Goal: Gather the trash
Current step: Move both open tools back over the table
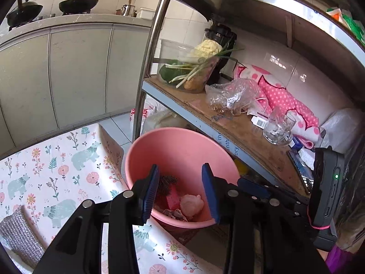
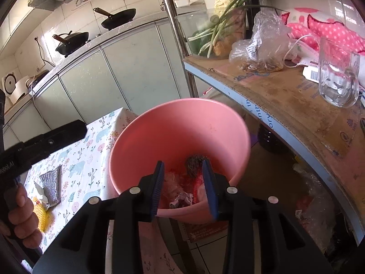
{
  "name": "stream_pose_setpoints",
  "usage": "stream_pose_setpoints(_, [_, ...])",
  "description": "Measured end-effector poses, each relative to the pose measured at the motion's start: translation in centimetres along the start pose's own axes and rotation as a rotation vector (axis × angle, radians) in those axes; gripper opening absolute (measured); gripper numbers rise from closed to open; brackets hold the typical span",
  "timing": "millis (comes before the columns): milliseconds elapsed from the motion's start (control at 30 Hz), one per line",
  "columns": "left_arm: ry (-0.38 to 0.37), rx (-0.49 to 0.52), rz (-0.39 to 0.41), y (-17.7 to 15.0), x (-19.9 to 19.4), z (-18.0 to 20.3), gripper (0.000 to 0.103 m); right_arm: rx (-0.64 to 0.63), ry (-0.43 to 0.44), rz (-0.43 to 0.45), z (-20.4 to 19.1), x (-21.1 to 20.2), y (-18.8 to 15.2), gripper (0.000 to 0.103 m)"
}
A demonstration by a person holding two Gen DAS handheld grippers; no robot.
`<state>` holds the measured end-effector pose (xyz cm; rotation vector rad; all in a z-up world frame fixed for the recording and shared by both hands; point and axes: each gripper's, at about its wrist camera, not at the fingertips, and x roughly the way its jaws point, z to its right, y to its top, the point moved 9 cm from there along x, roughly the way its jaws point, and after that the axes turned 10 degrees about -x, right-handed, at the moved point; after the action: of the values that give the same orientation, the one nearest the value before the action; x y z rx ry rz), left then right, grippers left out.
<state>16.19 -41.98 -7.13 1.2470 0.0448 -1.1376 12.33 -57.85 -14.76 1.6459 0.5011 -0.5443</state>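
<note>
Holding both tools over the pink basin [image 1: 182,146], we have our left hand-held gripper [image 1: 180,194] released, its blue pads parted with nothing pressed between them. Our right hand-held gripper [image 2: 183,188] is likewise released and carries nothing, hanging above the basin's near rim. Down in the basin lies the collected trash: a dark wire scrubber [image 2: 194,162], a pink sponge [image 1: 172,198], a pale crumpled wad [image 1: 192,204] and a scrap of printed paper [image 2: 183,199]. The basin sits just beside the edge of the surface with the floral bear cloth [image 1: 68,159]. On that cloth, well apart from the basin, we see a silver mesh cloth [image 2: 51,186] touching a yellow knitted piece [image 2: 42,215] and a bit of white tissue [image 2: 41,194]. Our left hand [image 2: 21,219] grips its tool's handle at the right wrist view's edge. Farther off, a cardboard-lined shelf [image 2: 285,96] carries a glass mug [image 2: 338,84], a clear plastic bag [image 2: 264,43] and a container of scallions [image 2: 216,34]. Two black pans [image 1: 77,3] stand beyond.
</note>
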Motion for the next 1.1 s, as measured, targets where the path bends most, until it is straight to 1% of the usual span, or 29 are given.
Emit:
stream_pose_setpoints(167, [0.014,-0.020,0.001,0.1,-2.0,-0.3,0.038,-0.021,0.022,0.004,-1.4,-1.3,0.0,0.035])
stream_pose_setpoints(300, [0.034,-0.021,0.012,-0.1,-4.5,-0.4,0.038,-0.067,0.061,0.031,-3.9,-3.0,0.1,0.035])
stream_pose_setpoints(467, [0.047,-0.007,0.043,-0.6,-8.8,-0.7,0.038,-0.137,0.113,0.062,-7.7,-4.9,0.1,0.035])
stream_pose_setpoints(633, [0.071,0.005,0.068,-1.3,-13.5,-2.1,0.038,-0.196,0.168,0.066,-11.5,-6.4,-0.4,0.035])
stream_pose_setpoints(767, [0.105,-0.004,0.103,-1.8,-17.5,-4.2,0.040,-0.227,0.215,0.064,-14.1,-7.3,-1.0,0.035])
stream_pose_setpoints(833, [0.137,0.001,0.117,-2.2,-19.4,-5.5,0.044,-0.239,0.233,0.074,-15.2,-7.9,-1.2,0.035])
stream_pose_setpoints(967, [0.196,0.002,0.148,-3.5,-23.5,-8.6,0.050,-0.279,0.281,0.058,-17.9,-8.3,-2.1,0.036])
stream_pose_setpoints(1100, [0.271,-0.066,0.154,-5.7,-26.9,-13.1,0.050,-0.329,0.335,0.020,-20.7,-8.3,-3.4,0.036])
